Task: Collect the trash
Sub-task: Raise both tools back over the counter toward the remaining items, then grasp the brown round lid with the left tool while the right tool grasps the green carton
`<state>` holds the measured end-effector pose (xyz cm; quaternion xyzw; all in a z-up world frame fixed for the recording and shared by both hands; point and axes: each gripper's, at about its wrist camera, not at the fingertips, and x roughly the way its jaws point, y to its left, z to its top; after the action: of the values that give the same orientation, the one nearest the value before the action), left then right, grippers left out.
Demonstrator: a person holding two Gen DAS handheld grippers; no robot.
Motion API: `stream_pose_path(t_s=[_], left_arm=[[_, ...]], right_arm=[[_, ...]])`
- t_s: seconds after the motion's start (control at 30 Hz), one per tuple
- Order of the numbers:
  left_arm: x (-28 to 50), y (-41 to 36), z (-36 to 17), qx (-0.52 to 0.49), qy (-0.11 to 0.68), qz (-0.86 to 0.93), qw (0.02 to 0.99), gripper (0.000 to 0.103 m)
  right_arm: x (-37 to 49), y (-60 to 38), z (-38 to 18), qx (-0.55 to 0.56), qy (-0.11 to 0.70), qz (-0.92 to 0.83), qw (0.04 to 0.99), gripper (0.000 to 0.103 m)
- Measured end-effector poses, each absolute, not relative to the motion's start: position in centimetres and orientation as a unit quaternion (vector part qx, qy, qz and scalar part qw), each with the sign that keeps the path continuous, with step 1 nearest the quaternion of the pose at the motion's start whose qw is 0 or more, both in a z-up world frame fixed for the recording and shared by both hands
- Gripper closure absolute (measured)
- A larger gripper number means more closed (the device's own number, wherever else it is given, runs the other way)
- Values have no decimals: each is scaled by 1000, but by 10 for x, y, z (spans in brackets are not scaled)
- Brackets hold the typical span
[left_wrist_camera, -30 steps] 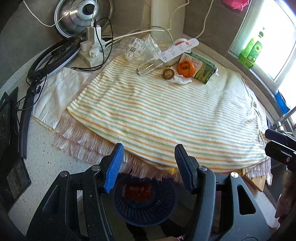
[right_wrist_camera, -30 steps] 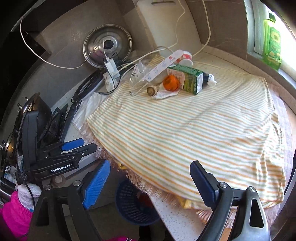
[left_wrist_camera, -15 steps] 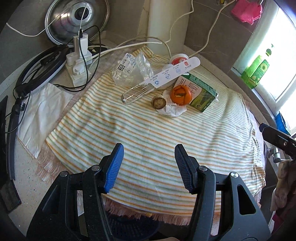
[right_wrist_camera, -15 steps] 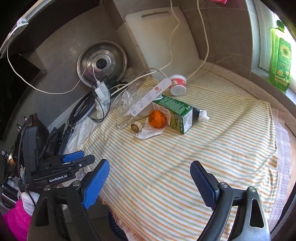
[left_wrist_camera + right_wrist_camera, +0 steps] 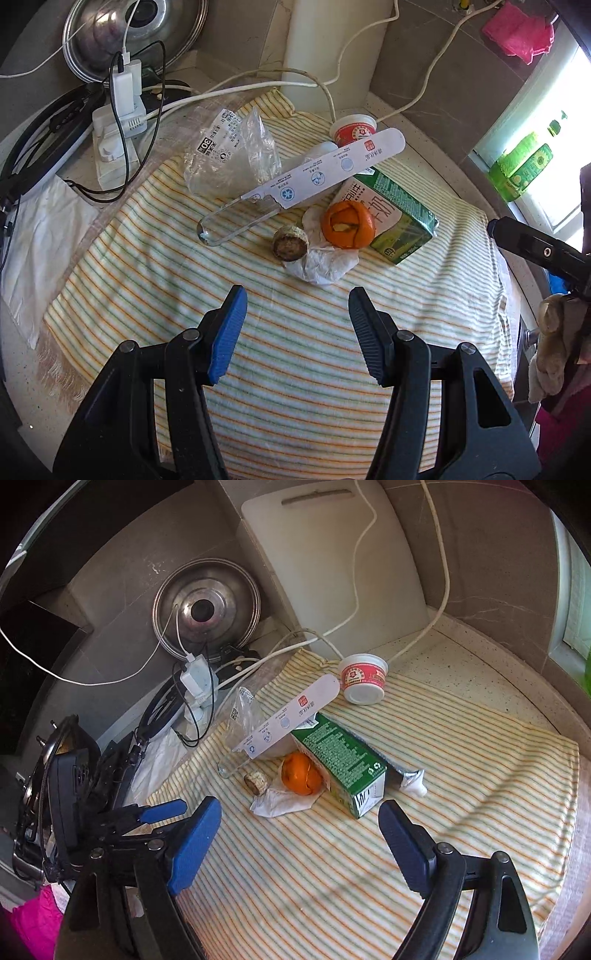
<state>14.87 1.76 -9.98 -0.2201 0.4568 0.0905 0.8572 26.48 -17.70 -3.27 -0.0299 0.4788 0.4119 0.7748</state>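
A pile of trash lies on the striped cloth [image 5: 295, 369]: an orange peel [image 5: 347, 223] [image 5: 301, 779], a green carton [image 5: 399, 218] [image 5: 343, 760], crumpled white paper [image 5: 325, 262] [image 5: 284, 803] and a brown round stub [image 5: 290, 243] [image 5: 256, 782]. A long toothbrush pack [image 5: 303, 184], a clear plastic bag [image 5: 229, 158], a red-and-white cup [image 5: 364, 679] and a tube [image 5: 410, 779] lie there too. My left gripper [image 5: 295, 306] hangs open and empty just short of the paper. My right gripper [image 5: 299, 812] is empty, near the carton's end, its wide jaws closing slightly.
A power strip with chargers and cables [image 5: 118, 129] sits at the cloth's back left, with a steel pot lid [image 5: 129, 33] behind it. A white cutting board [image 5: 332, 561] leans on the back wall. Green bottles [image 5: 524, 166] stand on the window sill at right.
Both grippers have moved forward over the cloth toward the trash pile, which now looks larger. The blue basket below the counter edge has dropped out of view.
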Motion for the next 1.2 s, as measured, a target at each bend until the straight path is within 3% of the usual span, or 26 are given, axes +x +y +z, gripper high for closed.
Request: stream_pose_path(t_s=[0.23,0.9,1.2], left_arm=[[171,27,-114,-247,465,94,845,49],[211,33,-141,-244,483,106,834,50],[223,37,-154,-229,498,103,830,62]], right_arm=[[289,-150,-54,-89,503,439,739,32],[320,-145,-94,-100,533,431,722,32],[329,-124,-104,-106,539,440,710,32]])
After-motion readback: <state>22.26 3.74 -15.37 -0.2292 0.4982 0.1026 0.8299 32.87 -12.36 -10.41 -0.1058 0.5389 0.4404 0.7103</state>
